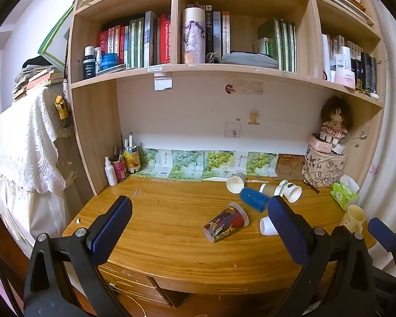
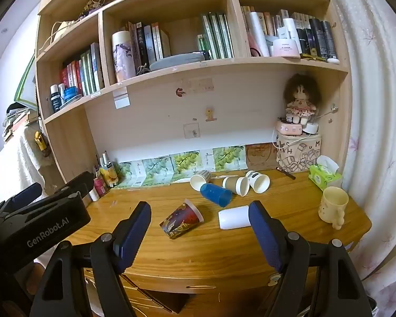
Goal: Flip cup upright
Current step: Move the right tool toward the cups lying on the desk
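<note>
Several cups lie on their sides on the wooden desk (image 1: 158, 227). A red patterned cup (image 1: 225, 222) (image 2: 181, 220) lies mid-desk. A blue cup (image 1: 254, 199) (image 2: 216, 194) lies behind it. A white cup (image 1: 268, 225) (image 2: 233, 217) lies to its right. Three paper cups (image 1: 236, 182) (image 2: 240, 183) lie near the back. A cream mug (image 2: 332, 206) (image 1: 353, 218) stands upright at the right. My left gripper (image 1: 198, 227) is open and empty, short of the cups. My right gripper (image 2: 199, 233) is open and empty, near the desk's front edge.
A bookshelf (image 1: 177, 26) hangs over the desk. A doll on patterned boxes (image 2: 299, 132) and a green tissue pack (image 2: 324, 177) sit at the back right. Bottles and pens (image 1: 121, 161) stand at the back left. Drawers (image 2: 198, 288) are below the front edge.
</note>
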Demonstrator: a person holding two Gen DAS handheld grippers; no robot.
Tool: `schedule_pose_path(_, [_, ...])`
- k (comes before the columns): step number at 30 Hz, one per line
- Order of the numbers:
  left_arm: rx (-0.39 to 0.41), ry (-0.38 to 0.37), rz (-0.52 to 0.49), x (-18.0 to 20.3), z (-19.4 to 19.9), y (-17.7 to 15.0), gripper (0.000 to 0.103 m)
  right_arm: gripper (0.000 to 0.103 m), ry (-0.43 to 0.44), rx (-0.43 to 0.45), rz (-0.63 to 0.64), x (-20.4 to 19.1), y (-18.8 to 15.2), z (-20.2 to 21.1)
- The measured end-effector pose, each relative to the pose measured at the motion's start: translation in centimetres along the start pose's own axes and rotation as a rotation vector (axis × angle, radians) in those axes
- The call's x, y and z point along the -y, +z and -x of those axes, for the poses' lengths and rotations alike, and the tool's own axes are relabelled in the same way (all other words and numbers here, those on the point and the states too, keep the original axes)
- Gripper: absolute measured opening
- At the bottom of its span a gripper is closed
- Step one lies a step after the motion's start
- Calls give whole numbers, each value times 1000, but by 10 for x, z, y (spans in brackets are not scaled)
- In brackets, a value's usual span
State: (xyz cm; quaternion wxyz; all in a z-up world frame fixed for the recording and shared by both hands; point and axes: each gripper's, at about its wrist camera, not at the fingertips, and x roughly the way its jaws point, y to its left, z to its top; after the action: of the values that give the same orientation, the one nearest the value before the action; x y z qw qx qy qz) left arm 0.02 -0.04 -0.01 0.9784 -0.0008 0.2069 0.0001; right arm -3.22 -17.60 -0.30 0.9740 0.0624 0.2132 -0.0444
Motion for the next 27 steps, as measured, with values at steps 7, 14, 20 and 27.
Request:
schedule_pose_path(7, [-10, 0, -2, 0, -9, -1, 103, 77, 3, -7, -1, -2, -1, -2])
schedule_pose_path(14, [-22, -30, -1, -3, -13, -1, 103, 77, -9, -29, -8, -3, -5, -11])
schedule_pose_path(20, [-59, -55, 2, -6, -22, -1, 103, 77, -27, -67, -27, -7, -3, -16])
schedule_pose_path(27, [-106, -83, 2, -18, -33, -2, 103, 77, -37, -115, -57, -15, -6, -26])
